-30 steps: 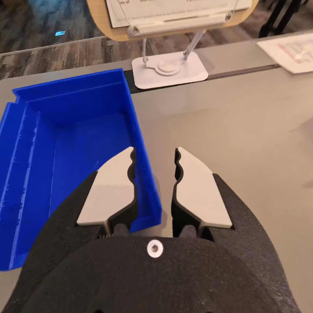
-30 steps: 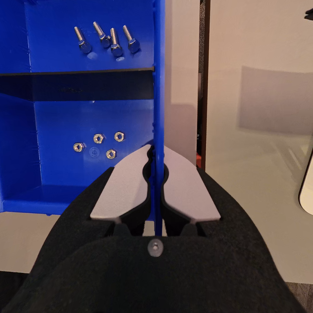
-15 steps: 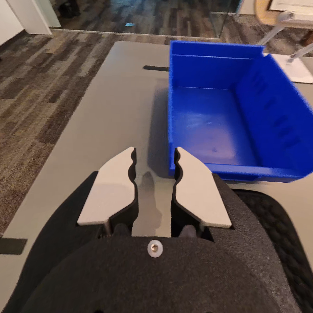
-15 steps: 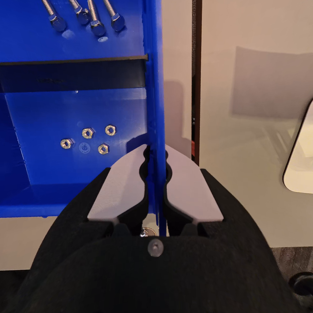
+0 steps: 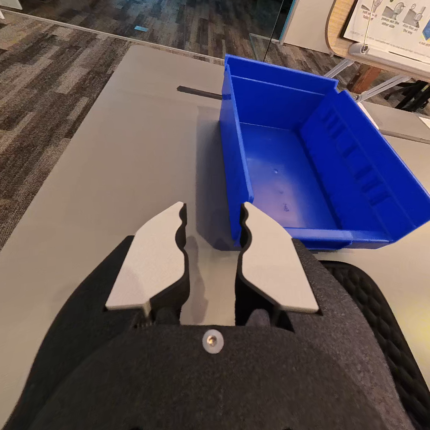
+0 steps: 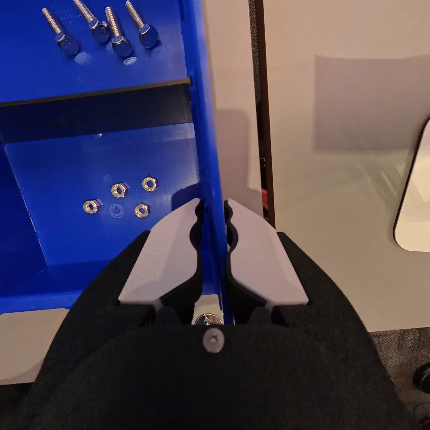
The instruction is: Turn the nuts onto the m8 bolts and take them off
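Note:
Several silver M8 bolts lie in the far compartment of a divided blue bin. Several silver nuts lie in its near compartment. My right gripper straddles this bin's right wall. Its jaws are slightly parted, with a narrow gap on the left side. A second, empty blue bin stands on the grey table. My left gripper is open and empty, low over the table. The empty bin's near-left corner is just inside its right finger.
A black divider splits the divided bin. A dark seam runs between table halves to its right, and a white rounded base lies beyond. The table's left edge drops to the floor. A sign stand is at the back right. About 95 cm separates my left fingertips from my right.
My left gripper has left the empty bin's wall and swung round to its near-left corner. My right gripper's jaws have parted slightly from the wall they clamped a second ago.

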`<state>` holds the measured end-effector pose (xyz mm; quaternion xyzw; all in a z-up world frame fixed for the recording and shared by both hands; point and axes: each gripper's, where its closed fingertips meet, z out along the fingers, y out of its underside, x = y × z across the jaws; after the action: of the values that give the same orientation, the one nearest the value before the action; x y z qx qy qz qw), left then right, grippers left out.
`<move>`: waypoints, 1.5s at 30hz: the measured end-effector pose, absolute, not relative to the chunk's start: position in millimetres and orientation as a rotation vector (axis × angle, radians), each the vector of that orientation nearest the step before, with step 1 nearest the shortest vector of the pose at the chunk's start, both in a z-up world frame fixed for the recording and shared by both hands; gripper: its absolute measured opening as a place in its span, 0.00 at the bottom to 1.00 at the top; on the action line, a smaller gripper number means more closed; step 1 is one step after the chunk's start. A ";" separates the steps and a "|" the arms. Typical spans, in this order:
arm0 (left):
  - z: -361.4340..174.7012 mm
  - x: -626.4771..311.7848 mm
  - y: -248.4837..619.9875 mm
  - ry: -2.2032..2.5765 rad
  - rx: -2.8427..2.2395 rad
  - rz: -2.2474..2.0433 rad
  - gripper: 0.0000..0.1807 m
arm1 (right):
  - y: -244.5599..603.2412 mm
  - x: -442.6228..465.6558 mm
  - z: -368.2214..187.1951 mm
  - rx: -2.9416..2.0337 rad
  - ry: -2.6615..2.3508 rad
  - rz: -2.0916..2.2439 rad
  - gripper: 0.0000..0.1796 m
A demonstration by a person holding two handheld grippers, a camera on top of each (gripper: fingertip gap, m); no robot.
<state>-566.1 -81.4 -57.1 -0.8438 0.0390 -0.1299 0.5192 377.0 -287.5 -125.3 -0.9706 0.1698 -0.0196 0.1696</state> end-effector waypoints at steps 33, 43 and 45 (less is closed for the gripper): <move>-91.2 -485.0 -33.7 0.439 -2.409 -0.164 0.05 | -301.7 378.8 -138.7 -2.964 0.370 -0.086 0.15; -92.3 -420.6 -44.5 0.520 -2.420 -0.189 0.05 | -297.0 376.1 -143.9 -3.033 0.402 0.101 0.13; -92.5 -406.9 -47.6 0.545 -2.419 -0.186 0.05 | -287.8 368.5 -138.7 -3.012 0.413 0.199 0.11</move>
<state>-406.9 -47.6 -92.5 -0.9212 0.2075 -0.0709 0.3215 368.5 -287.8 -138.7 -0.9875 0.1355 0.0651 0.0474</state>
